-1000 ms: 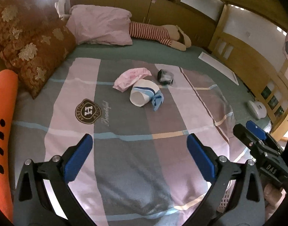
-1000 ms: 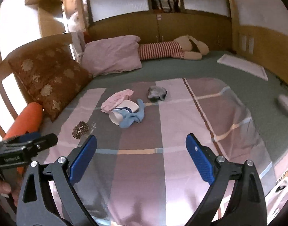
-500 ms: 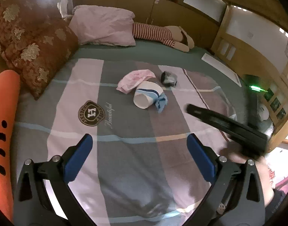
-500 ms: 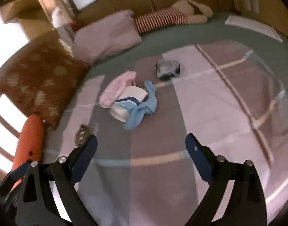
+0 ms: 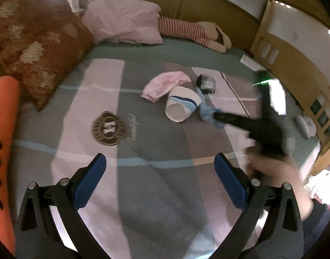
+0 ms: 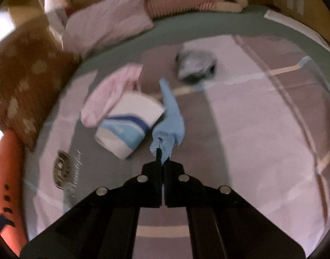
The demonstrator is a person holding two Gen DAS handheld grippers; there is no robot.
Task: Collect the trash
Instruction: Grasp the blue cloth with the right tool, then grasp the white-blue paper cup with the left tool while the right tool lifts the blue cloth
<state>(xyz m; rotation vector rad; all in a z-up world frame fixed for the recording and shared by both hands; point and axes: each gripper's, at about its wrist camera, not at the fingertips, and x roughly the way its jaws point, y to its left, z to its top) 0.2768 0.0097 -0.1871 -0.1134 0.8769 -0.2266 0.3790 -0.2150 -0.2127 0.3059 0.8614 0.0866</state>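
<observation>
On the striped bedspread (image 5: 156, 190) lies a tipped white paper cup (image 5: 182, 105) (image 6: 130, 123) with blue bands. A crumpled light blue tissue (image 6: 171, 125) (image 5: 208, 111) lies right beside it. My right gripper (image 6: 162, 154) (image 5: 217, 115) is shut on the near end of that tissue. A pink wrapper (image 5: 165, 84) (image 6: 113, 90) lies behind the cup, and a grey-black crumpled wad (image 5: 206, 83) (image 6: 195, 64) is farther back. My left gripper (image 5: 160, 181) hovers open over bare bedspread, well short of the trash.
A brown floral cushion (image 5: 35, 43), a pink pillow (image 5: 123, 21) and a striped plush toy (image 5: 186, 30) line the head of the bed. An orange bolster (image 5: 2, 129) lies along the left edge. A wooden bed rail (image 5: 294, 64) runs on the right.
My right gripper swept in over the bed toward the cup and went from wide open to shut on the blue tissue. The left gripper drifted slightly forward and stayed open.
</observation>
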